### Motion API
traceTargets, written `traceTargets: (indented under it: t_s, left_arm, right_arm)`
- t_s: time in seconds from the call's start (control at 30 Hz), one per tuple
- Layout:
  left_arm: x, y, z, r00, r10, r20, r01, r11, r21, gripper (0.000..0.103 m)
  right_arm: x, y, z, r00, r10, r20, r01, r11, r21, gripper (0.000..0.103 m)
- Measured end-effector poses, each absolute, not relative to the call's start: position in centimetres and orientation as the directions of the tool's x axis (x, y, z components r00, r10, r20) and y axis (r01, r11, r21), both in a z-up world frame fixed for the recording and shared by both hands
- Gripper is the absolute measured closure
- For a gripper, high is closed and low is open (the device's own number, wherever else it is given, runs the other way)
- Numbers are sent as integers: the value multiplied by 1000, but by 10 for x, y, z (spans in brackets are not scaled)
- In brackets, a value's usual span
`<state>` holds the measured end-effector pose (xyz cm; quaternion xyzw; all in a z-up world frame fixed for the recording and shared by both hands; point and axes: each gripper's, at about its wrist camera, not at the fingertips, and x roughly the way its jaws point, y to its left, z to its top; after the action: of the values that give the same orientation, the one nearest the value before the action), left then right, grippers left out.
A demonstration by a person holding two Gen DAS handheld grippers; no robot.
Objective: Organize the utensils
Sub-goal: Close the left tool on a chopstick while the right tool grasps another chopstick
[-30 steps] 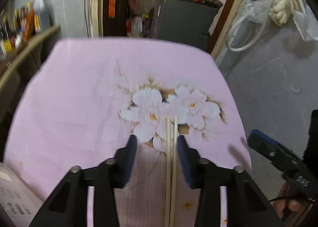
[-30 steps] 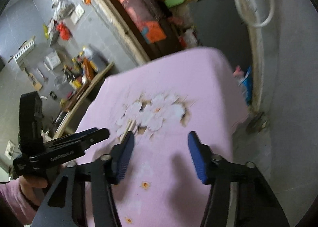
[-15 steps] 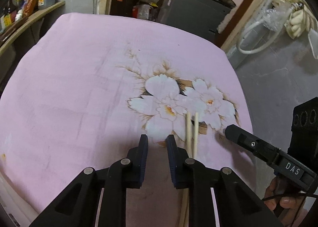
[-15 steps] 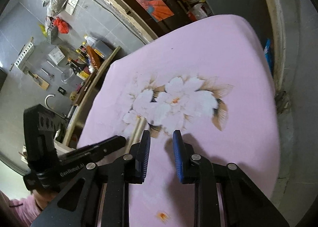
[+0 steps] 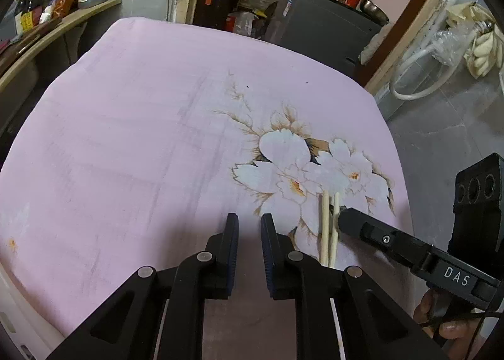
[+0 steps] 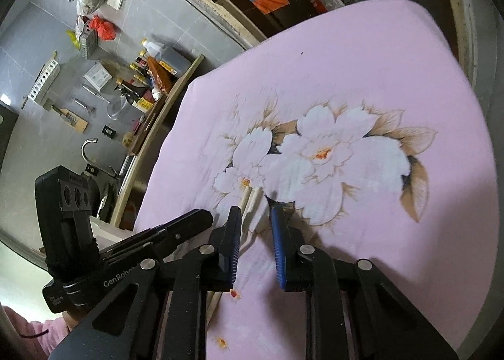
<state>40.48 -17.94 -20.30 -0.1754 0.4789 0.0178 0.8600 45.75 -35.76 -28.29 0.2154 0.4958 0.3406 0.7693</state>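
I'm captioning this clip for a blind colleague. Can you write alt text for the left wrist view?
The left gripper, its jaws narrowly apart and holding nothing, hangs over a pink floral tablecloth. Just to its right lie two pale chopsticks side by side, with the right gripper's black tip at them. Cluttered shelves stand beyond.

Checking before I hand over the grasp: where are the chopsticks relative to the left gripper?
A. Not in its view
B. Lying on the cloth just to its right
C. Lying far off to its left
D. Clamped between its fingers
B: in the left wrist view the chopsticks lie on the cloth just right of the left gripper, whose fingers hold nothing.
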Motion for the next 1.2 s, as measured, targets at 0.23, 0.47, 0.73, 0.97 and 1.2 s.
traceTargets:
  t_s: [0.23, 0.47, 0.73, 0.97, 1.2]
  left_arm:
    - [404, -176, -203, 542, -147, -827, -205, 932, -300, 89]
    - [404, -170, -205, 541, -193, -819, -179, 925, -336, 89]
    - [409, -186, -203, 519, -305, -798, -81, 913, -401, 89]
    - [416, -202, -197, 504, -375, -778, -24, 894, -447, 89]
    - [438, -214, -202, 424, -330, -843, -33, 925, -378, 89]
  right_arm:
    - [460, -347, -290, 229, 768, -599, -303, 641, 705, 95]
    - [455, -354, -289, 230, 791, -567, -279, 612, 740, 95]
    - [444, -383, -286, 297, 740, -603, -235, 669, 705, 95]
    - [441, -408, -286, 334, 716, -613, -191, 688, 700, 95]
    - [438, -411, -284, 353, 708, -611, -175, 692, 700, 95]
